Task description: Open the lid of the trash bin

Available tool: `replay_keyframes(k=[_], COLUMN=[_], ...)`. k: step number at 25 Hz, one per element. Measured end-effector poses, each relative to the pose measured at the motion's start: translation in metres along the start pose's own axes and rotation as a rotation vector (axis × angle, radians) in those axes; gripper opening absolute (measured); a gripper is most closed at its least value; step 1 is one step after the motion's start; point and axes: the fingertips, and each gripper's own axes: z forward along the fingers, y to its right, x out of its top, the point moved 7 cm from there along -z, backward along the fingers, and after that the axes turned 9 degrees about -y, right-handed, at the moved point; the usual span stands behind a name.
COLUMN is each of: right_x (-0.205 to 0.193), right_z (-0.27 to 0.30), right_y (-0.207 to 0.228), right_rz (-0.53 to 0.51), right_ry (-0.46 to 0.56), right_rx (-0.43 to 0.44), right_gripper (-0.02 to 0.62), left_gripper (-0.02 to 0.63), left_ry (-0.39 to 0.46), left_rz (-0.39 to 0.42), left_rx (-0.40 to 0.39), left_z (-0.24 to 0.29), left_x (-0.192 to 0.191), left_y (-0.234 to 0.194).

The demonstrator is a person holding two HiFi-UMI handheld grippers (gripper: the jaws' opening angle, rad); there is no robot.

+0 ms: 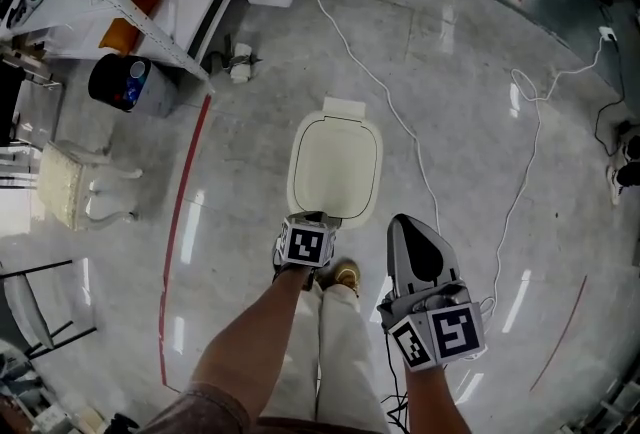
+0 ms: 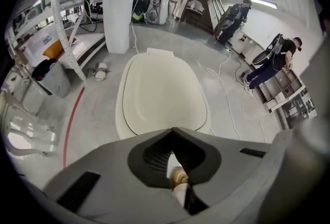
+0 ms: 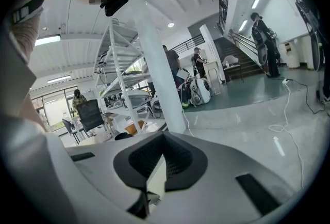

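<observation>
1. Find the cream, rounded-rectangular plastic trash bin point(image 1: 335, 167) standing on the glossy grey floor point(image 1: 470, 152), straight ahead of the person's feet. Note the lid point(image 2: 162, 94) down and flush all round; reckon the opening not yet begun.
2. Read the bin's long axis as running straight away from the person, with a squared hinge block point(image 1: 343, 107) at the far end and the free front edge at the near end.
3. Place the left gripper point(image 1: 312, 220) right at that near edge of the bin, touching it or just above it; cannot tell which from the head view.
4. See, in the left gripper view, jaws pressed together at the tips and pinching nothing. Behind the tips, glimpse only a tan shoe point(image 2: 179, 175) and a pale trouser leg through the gap, with the lid spreading directly beyond.
5. Place the right gripper point(image 1: 405, 227) just beside the bin's near right corner, apart from it and aimed out over the floor rather than at the bin. Read its jaws as likewise closed tip to tip on nothing.
6. Take the left gripper as the nearer and better lined up. Expect the coming move to mean catching the front lip of the lid and swinging it up and back towards the hinge block.
7. Watch for the light bin sliding or tipping if lifted off-centre. Mind the thin white cable point(image 1: 400, 112) trailing on the floor past the bin's right side.
</observation>
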Motion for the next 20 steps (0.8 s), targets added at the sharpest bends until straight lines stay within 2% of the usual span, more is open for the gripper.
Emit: replay_keyframes(k=[5,16,20], right_x=[-0.002,-0.011,-0.016], right_z=[0.003,-0.002,-0.007], right_y=[0.004,0.007,0.008], right_rz=[0.004,0.016,0.018], right_ry=[-0.004,-0.008,-0.011], right_rx=[-0.003,-0.008,-0.013], right_gripper=[0.031,0.031,0.031], left_gripper=[-0.009,-0.009,-0.009], left_ry=[0.004,-0.047,-0.036], left_rz=[-0.005,-0.008,-0.001], left_rx=[-0.004,-0.005,0.004], left_z=[0.005,0.016,0.017], left_x=[-0.004,-0.02,-0.02], left_y=[0.003,0.005,0.005])
